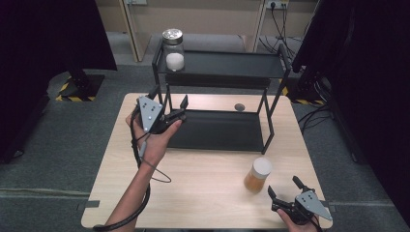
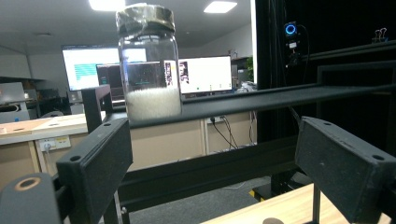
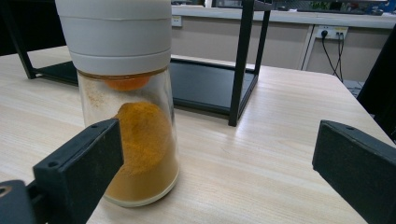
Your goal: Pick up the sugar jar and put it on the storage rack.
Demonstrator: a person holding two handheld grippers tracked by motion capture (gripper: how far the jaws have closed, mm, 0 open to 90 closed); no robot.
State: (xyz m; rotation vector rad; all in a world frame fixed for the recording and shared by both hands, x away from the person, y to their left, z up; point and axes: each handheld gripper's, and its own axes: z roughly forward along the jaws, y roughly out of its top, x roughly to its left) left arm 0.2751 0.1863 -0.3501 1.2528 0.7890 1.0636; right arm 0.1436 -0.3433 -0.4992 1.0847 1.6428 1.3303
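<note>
While jaws gape, orange spice jar [image 3: 128, 116] stands just ahead-left.

Top shelf [image 1: 227, 64] lay open right of white jar [image 1: 173, 50]; rack post [image 1: 267, 126] stood behind orange jar [image 1: 257, 175], table front free.

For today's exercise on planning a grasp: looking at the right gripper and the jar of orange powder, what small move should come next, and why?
Probably ease the right gripper forward and a little left so its open jaws straddle the jar of orange powder. The jar stands upright on the table, just ahead of the jaws and off toward one of them, not yet between them.
</note>
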